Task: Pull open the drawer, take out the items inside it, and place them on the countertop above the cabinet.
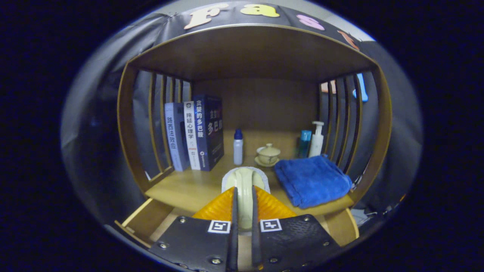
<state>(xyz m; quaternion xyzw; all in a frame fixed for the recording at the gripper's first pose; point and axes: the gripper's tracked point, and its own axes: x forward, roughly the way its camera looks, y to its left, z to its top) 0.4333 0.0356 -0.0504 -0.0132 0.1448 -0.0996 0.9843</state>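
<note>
Holding cream item (244,189) pinched between gripper (244,206) fingers | long axis runs straight ahead along them | countertop (189,189) just beyond, open drawer (145,219) below

The cream object (244,189) clamped between the fingers (223,207) is half hidden by them, so its shape is unclear; perhaps a slipper. The open drawer (145,219) is covered at 6 o'clock by the gripper (244,206). The towel (312,181) hides the bottles' (310,141) bases.

The pale cream item (244,189) stands edge-on over the countertop (189,189), above the open drawer (147,219).
</note>
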